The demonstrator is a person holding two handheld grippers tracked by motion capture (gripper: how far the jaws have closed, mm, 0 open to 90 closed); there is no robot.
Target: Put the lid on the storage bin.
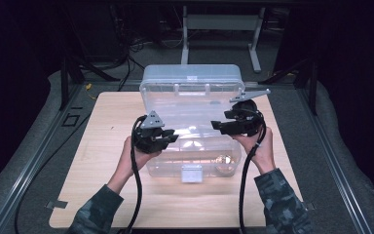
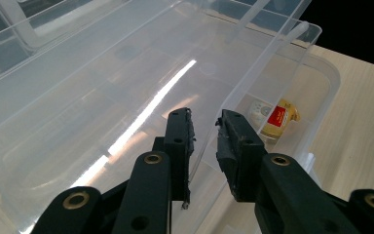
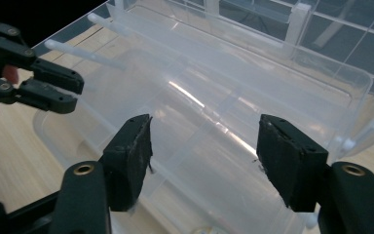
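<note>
My left gripper (image 2: 204, 134) stands with a narrow gap between its jaws, straddling the near left rim of the clear plastic box (image 1: 195, 146), gripping nothing. My right gripper (image 3: 204, 161) is spread wide over the box's right side, also holding nothing. Just beyond my left jaws, inside the box at its near end, lies a small yellow item with a red label (image 2: 277, 118). Farther off, the box's lid (image 1: 191, 75) stands raised behind both grippers, on the wooden table (image 1: 102, 161).

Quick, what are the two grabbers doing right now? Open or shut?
Left gripper: open a little, jaws on either side of the clear box's wall, not yet pinching it.
Right gripper: wide open, holding nothing, above the box.
</note>
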